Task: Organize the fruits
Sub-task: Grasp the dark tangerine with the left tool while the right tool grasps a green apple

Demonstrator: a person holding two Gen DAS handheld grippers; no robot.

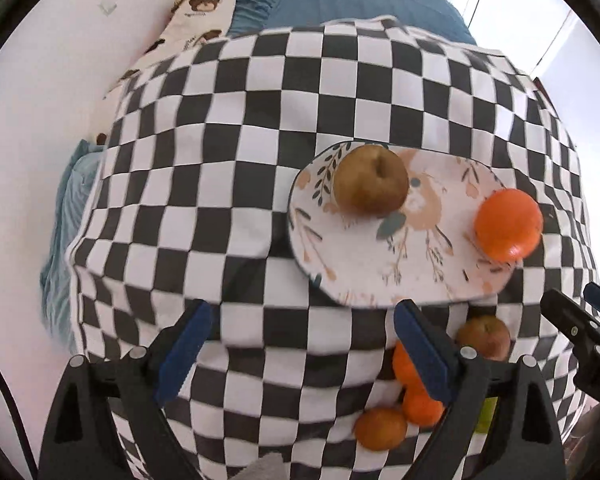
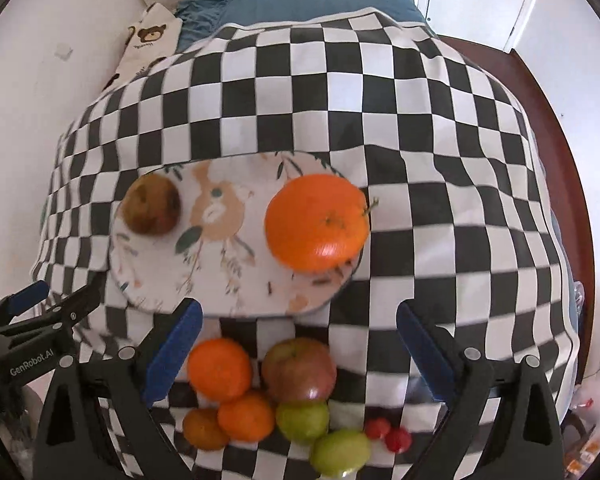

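A floral plate (image 1: 400, 264) (image 2: 220, 276) lies on the checkered cloth. On it sit a brown apple (image 1: 370, 178) (image 2: 152, 204) at its left rim and a big orange (image 1: 508, 224) (image 2: 318, 222) at its right rim. My left gripper (image 1: 302, 320) (image 2: 60, 296) hovers open and empty above the plate's near-left edge. My right gripper (image 2: 298, 314) (image 1: 580, 306) is open too, above the plate's near edge, with nothing between its fingers. Below it on the cloth lies a pile of fruit: oranges (image 2: 220, 368), a red-green apple (image 2: 298, 368), green fruits (image 2: 302, 420) and small red ones (image 2: 388, 434).
The checkered cloth (image 1: 260, 120) covers a raised surface, with blue bedding (image 2: 300, 4) and a bear-print fabric (image 2: 150, 34) behind it. A white wall (image 1: 40, 120) runs along the left. A dark wooden edge (image 2: 540, 92) borders the right.
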